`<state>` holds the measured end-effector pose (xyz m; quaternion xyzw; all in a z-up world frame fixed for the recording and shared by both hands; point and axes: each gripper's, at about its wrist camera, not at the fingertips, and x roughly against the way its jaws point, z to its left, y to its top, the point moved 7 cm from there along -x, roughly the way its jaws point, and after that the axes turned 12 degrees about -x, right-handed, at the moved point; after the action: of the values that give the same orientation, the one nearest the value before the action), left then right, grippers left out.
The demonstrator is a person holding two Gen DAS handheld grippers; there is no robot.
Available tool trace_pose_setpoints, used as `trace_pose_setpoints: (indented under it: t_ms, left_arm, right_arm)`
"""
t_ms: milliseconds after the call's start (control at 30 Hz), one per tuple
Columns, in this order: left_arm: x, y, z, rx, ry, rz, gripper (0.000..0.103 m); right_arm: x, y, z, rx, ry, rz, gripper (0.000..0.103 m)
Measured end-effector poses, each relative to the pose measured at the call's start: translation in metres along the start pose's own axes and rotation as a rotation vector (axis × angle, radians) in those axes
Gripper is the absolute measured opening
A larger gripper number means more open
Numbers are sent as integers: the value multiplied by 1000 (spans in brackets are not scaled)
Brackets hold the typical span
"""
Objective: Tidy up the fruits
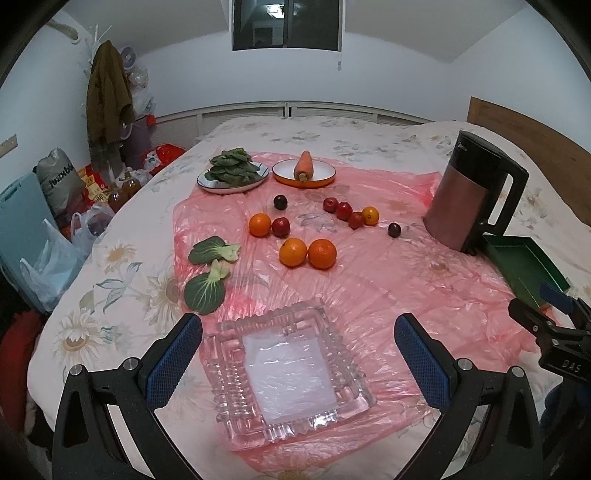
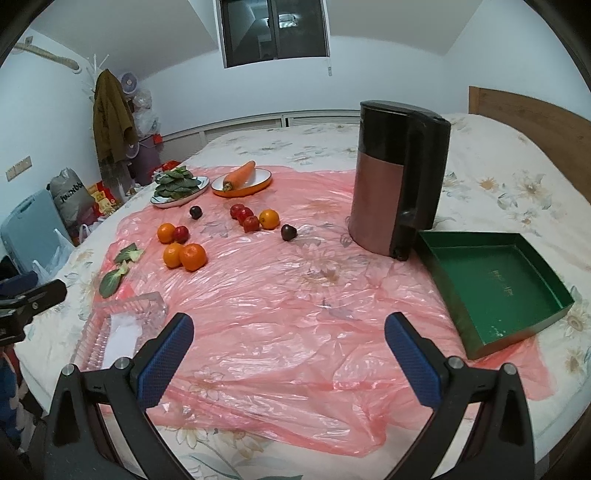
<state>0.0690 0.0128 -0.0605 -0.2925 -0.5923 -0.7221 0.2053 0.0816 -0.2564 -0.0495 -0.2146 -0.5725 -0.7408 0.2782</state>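
My left gripper [image 1: 298,347] hovers with its jaws spread and nothing between them, above the clear glass tray [image 1: 288,373] at the near edge of the bed. My right gripper [image 2: 289,345] is likewise spread and empty, over bare pink plastic sheet [image 2: 295,295], with the green box [image 2: 491,288] just to its right.

Task objects: oranges [image 1: 308,252] and small red and dark fruits [image 1: 280,226] lie scattered mid-sheet, well apart from both grippers; none sits in the tray or the box yet.

Risks, as I judge them: the round fruit may roll when nudged, since the slick sheet lies over soft bedding that gives under pressure. The crinkled plastic may catch on a fingertip and drag neighbouring fruit. A wide reach with my right gripper may strike the tall kettle [image 2: 397,181], which stands on a yielding surface beside the box. The loose bok choy leaves [image 1: 208,269], the plate of greens [image 1: 232,173] and the carrot [image 1: 303,166] in its orange dish are not fruit and may be mis-sorted.

Setting: a floral bedspread [image 1: 122,266], white walls, a dark window [image 1: 286,24], and bags piled at the left.
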Motion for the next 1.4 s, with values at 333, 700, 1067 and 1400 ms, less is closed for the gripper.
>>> trace_pose_setpoints:
  t_ms: [333, 700, 1067, 1400]
  left_arm:
    - [-6, 2, -5, -14, -9, 12, 102]
    - [-15, 15, -9, -37, -14, 18, 102]
    - [-28, 20, -5, -45, -7, 27, 102]
    - [-43, 25, -3, -50, -14, 44, 102]
  right_arm:
    - [-6, -1, 6, 22, 37, 9, 103]
    - [-17, 5, 9, 42, 42, 15, 103]
    - [-35, 7, 17, 63, 59, 35, 103]
    - [-48, 11, 24, 86, 67, 52, 103]
